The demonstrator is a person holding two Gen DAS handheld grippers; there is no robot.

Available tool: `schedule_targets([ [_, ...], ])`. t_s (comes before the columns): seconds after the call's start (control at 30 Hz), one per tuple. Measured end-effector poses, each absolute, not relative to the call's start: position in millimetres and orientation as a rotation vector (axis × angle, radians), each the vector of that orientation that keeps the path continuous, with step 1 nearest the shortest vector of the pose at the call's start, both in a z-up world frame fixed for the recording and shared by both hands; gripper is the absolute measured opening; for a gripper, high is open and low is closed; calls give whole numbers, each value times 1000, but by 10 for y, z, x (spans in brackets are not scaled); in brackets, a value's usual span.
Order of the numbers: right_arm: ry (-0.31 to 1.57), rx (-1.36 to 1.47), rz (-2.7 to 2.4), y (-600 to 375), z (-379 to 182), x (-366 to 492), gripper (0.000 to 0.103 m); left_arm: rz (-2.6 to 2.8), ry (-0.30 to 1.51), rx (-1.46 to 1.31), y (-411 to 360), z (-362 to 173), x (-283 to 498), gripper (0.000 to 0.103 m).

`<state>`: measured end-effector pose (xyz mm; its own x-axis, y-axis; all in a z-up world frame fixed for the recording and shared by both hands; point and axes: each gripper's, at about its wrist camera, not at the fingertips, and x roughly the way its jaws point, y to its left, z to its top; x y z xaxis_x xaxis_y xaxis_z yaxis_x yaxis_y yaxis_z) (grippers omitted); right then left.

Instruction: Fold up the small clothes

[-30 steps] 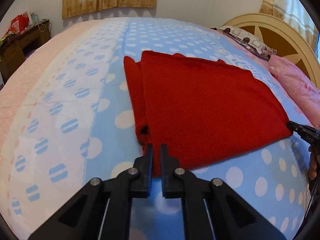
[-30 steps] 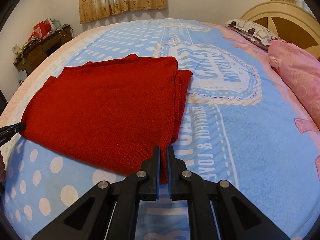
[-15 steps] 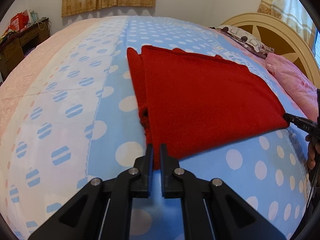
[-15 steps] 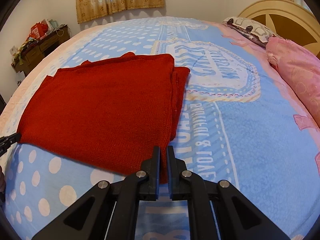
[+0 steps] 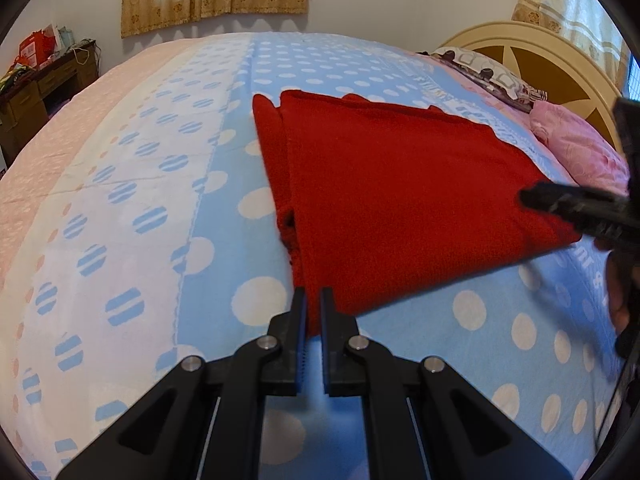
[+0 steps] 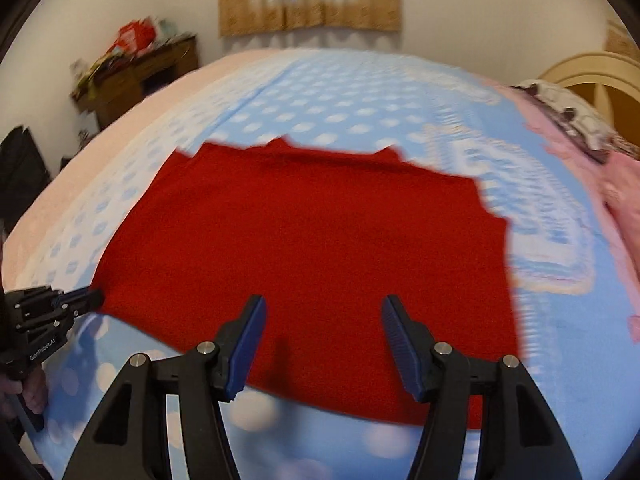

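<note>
red garment folded flat on dotted blue bedspread

bedspread (image 5: 400, 360) fills both views; folded red garment (image 5: 400, 200) lies mid-frame, centre in rt wrist view too (image 6: 312, 264). left gripper (image 5: 313, 300) at bottom centre, fingers pressed together pinching garment's near corner. right gripper (image 6: 322, 308) w/ jaws just opened, fingers spread, nothing between, above garment's near edge.

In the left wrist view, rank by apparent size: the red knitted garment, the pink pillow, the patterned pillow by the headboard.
1. Red knitted garment, by far the largest.
2. Pink pillow.
3. Patterned pillow, smallest, though it lies farthest from the camera and the fisheye shrinks it, so its rank against the pink one is unsure.
</note>
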<state>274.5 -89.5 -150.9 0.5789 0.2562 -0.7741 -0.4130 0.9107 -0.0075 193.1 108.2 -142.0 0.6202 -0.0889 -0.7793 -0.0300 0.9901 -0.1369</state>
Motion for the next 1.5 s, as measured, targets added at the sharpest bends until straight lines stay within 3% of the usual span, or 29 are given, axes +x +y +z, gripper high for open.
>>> schedule_targets([
  [0.13,935,-284,392,-629,-1857,2700,61,-47,906,-162,1126,-1448,1930,8],
  [0.3,907,-322,380,-589,-1795,2625,61,-73,891,-184,1191,-1375,1860,13],
  [0.67,818,-375,479,-171,-1637,2327,61,26,892,-215,1672,-1246,1957,42],
  [0.8,779,-454,521,88,-1657,2176,61,56,900,-241,1846,-1240,2114,46],
  [0.87,764,-497,538,233,-1691,2097,62,45,910,-284,1914,-1244,2195,56],
  [1.0,753,-570,569,463,-1783,1978,63,-16,914,-346,1970,-1228,2373,58],
  [1.07,732,-619,585,609,-1825,1892,63,-64,927,-393,1994,-1230,2494,64],
  [1.33,660,-760,572,1018,-1920,1730,63,-171,928,-543,1972,-1273,2980,74],
  [1.5,642,-776,527,1043,-1947,1765,63,-181,946,-558,1926,-1331,3224,75],
])
